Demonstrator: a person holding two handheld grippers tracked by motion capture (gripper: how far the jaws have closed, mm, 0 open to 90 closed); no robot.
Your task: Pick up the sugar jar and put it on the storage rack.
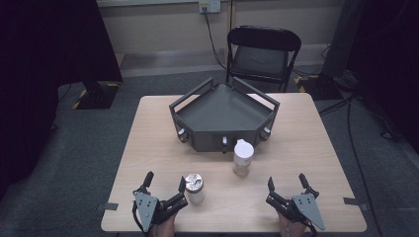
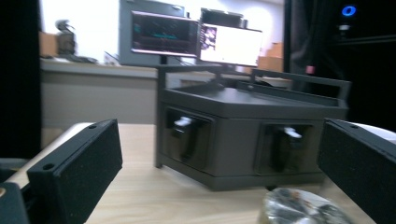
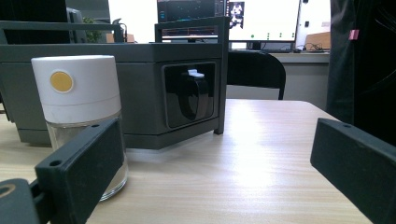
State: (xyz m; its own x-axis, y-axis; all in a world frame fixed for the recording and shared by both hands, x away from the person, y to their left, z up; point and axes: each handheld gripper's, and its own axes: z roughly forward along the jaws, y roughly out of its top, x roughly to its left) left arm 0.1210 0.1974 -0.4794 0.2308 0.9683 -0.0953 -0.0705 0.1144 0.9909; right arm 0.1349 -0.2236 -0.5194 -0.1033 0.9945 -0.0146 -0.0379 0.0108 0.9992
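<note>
A small jar with a crinkled silver lid [image 1: 194, 187] stands near the table's front edge, right beside the right-hand jaw of my left gripper [image 1: 165, 179], which is open. In the left gripper view the silver lid [image 2: 299, 208] lies low between the spread jaws, nearer the right one. A taller jar with a white cap [image 1: 243, 157] stands just in front of the dark grey angular box [image 1: 225, 117]. My right gripper [image 1: 286, 180] is open at the front right, holding nothing. In the right gripper view the white-capped jar [image 3: 79, 95] rises behind the left jaw.
The grey box [image 3: 140, 84] has raised rails and black knobs set into its front faces [image 2: 187, 137]. A black folding chair [image 1: 262, 54] stands beyond the table's far edge. Bare tabletop [image 1: 306, 148] lies right of the box.
</note>
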